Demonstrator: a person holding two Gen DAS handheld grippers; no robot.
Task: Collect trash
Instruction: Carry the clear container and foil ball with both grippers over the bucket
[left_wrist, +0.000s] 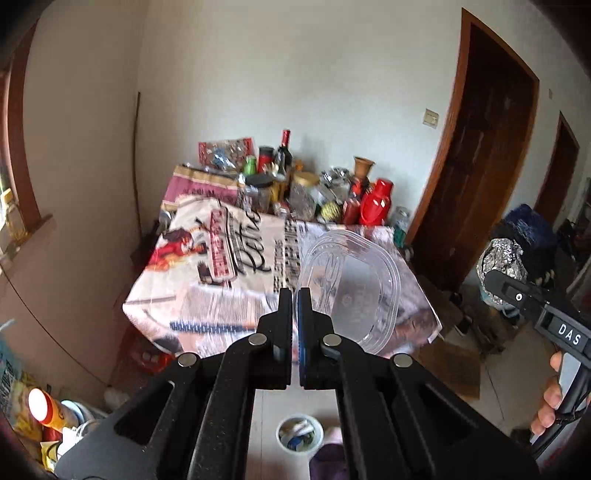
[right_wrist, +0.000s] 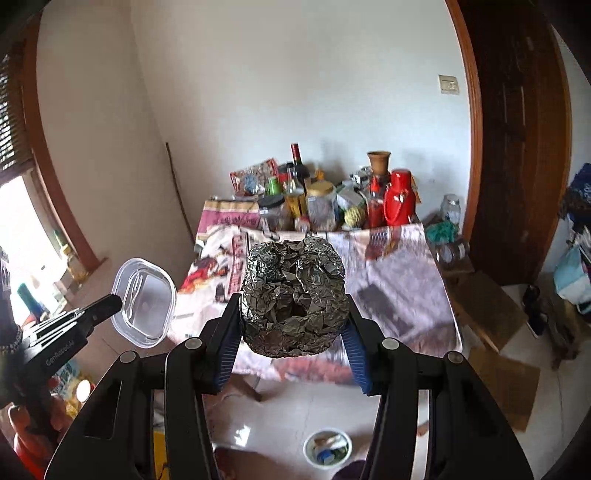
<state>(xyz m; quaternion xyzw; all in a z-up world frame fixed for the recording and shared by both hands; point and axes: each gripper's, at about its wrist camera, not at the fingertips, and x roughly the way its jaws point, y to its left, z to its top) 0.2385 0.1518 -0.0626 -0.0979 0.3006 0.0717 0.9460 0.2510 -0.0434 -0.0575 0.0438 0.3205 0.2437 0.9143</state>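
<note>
1. Crumpled silver foil (right_wrist: 293, 299), pressed into a rough ball with a dark hollow in its front, fills the centre of the right wrist view.
2. The right gripper (right_wrist: 293, 314) has its jaws spread around the foil, one blue-padded finger against each side, so the foil is gripped and held in the air in front of the counter (right_wrist: 402, 295).
3. In the left wrist view the same foil shows at the right edge, at the tip of the right gripper, with a hand (left_wrist: 550, 398) on the handle below it.
4. The left gripper (left_wrist: 294, 295) has its jaws nearly together, pinching the rim of a clear plastic tub (left_wrist: 351, 284).
5. The tub stands on edge just right of centre in the left wrist view, its open side facing the camera, and in the picture it overlaps the counter's near right part.
6. In the right wrist view the tub sits at the left of the frame, well apart from the foil.
7. A printed cloth (left_wrist: 221, 266) covers the counter; jars, bottles and a red flask (left_wrist: 376, 203) crowd its far end against the wall.
8. A white bin (right_wrist: 327, 448) with scraps inside stands on the tiled floor at the bottom of both views.
</note>
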